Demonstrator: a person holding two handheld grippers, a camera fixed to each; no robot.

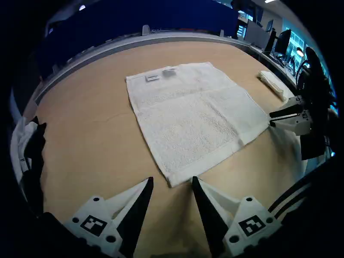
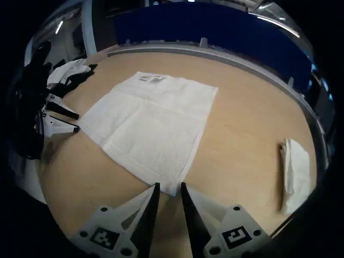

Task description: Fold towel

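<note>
Wooden table (image 1: 86,137), blue partition (image 1: 129,17) behind. White towel (image 1: 189,116) lies spread flat at the table's middle. My left gripper (image 1: 172,185) stands open and empty, with one towel corner between its fingertips. My right gripper (image 2: 170,187) is parted more narrowly, gripping nothing, at the adjacent corner. Folded cloth (image 2: 294,172) lies well apart.

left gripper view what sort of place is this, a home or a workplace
Most likely an office or lab, not a home: a long wooden desk backed by a blue partition, with computer monitors beyond it. A white towel lies flat on the desk.
</note>
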